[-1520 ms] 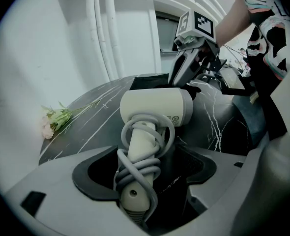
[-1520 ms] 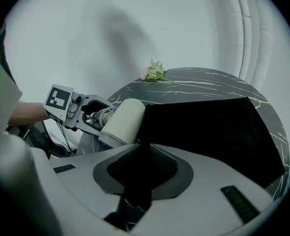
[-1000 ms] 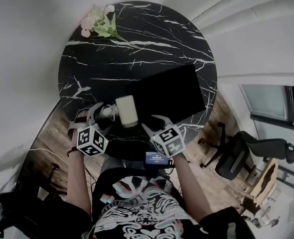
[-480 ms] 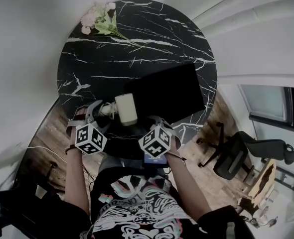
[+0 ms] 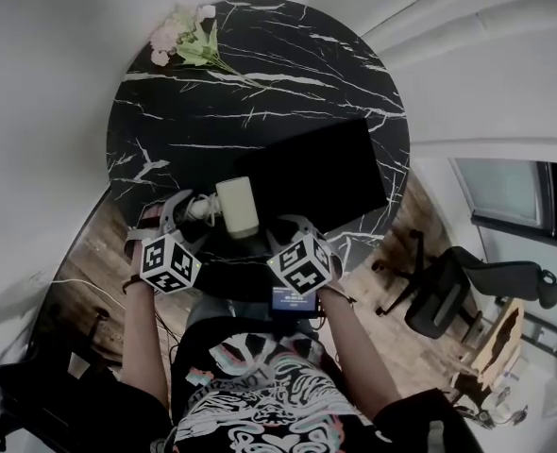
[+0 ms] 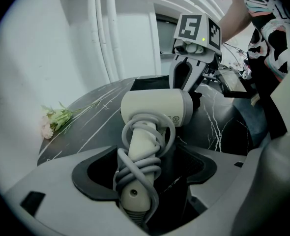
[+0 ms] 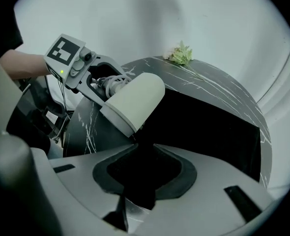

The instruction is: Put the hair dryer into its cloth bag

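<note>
A cream hair dryer (image 5: 238, 206) with its grey cord wound round the handle hangs just over the near part of the black marble table (image 5: 260, 83). My left gripper (image 6: 147, 173) is shut on that handle, barrel (image 6: 157, 107) pointing away. The black cloth bag (image 5: 321, 182) lies flat to the dryer's right. My right gripper (image 7: 142, 176) has just been closing, and its jaws now pinch the bag's near edge, with black cloth (image 7: 209, 127) running out between them. The dryer's barrel (image 7: 135, 100) sits right at that edge.
A small bunch of pink flowers (image 5: 189, 41) lies at the table's far left. The table's near rim is under both hands, close to the person's body. An office chair (image 5: 458, 291) stands on the wood floor to the right.
The right gripper shifted a little left, rolled, and went from open to closed on the bag's edge. The left gripper and the dryer stayed put.
</note>
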`<state>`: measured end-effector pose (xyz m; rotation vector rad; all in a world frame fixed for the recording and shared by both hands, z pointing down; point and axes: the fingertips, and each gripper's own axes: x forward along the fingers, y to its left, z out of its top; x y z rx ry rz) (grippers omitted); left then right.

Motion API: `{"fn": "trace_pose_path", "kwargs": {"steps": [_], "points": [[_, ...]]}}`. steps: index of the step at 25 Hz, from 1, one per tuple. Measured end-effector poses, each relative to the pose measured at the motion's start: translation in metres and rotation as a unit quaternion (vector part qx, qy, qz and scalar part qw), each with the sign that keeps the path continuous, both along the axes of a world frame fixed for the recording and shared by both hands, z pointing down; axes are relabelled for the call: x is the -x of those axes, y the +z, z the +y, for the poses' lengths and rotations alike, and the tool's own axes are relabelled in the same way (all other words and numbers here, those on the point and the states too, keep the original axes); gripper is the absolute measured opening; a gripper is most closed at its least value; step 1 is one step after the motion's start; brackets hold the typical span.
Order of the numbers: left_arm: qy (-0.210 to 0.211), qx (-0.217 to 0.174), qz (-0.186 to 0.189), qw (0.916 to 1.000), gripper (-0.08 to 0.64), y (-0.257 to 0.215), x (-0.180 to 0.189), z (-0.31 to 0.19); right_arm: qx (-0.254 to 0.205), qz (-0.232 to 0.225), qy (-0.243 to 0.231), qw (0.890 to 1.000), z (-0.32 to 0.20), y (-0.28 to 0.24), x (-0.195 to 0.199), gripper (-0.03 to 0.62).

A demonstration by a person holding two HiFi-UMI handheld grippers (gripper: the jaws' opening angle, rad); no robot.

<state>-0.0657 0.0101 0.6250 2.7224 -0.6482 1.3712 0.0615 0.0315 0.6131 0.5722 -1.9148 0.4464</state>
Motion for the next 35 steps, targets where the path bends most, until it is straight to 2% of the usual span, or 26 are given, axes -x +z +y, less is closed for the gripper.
{"fn": "trace_pose_path", "kwargs": {"steps": [2,4,7,10,12,22,30,35], "points": [[0.0,0.0,0.001,1.0,0.362,0.0,0.0,0.0,0.012,-0.01,-0.003,1.0,0.0,0.002,0.006,0.121],[0.0,0.0,0.002,1.0,0.364,0.001,0.0,0.0,0.01,-0.002,-0.009,1.0,-0.001,0.006,0.008,0.13],[0.0,0.001,0.004,1.0,0.364,0.001,0.0,0.0,-0.008,0.018,-0.021,1.0,-0.004,0.01,0.007,0.126],[0.001,0.001,0.006,1.0,0.364,0.001,0.0,0.0,-0.01,0.014,-0.017,1.0,-0.006,0.012,0.007,0.046],[0.001,0.002,0.007,1.0,0.365,0.001,0.0,0.0,-0.008,0.008,-0.008,1.0,-0.007,0.011,0.007,0.031],[0.003,0.009,0.016,0.9998,0.371,0.002,0.0,-0.001,-0.007,-0.058,0.085,0.995,-0.022,-0.02,-0.003,0.023],[0.002,0.03,0.011,0.9995,0.372,0.005,0.0,-0.001,-0.036,-0.075,0.115,0.99,-0.035,-0.042,-0.011,0.022],[-0.007,0.057,0.003,0.9983,0.377,0.007,0.002,-0.003,-0.053,-0.084,0.132,0.986,-0.039,-0.054,-0.013,0.021]]}}
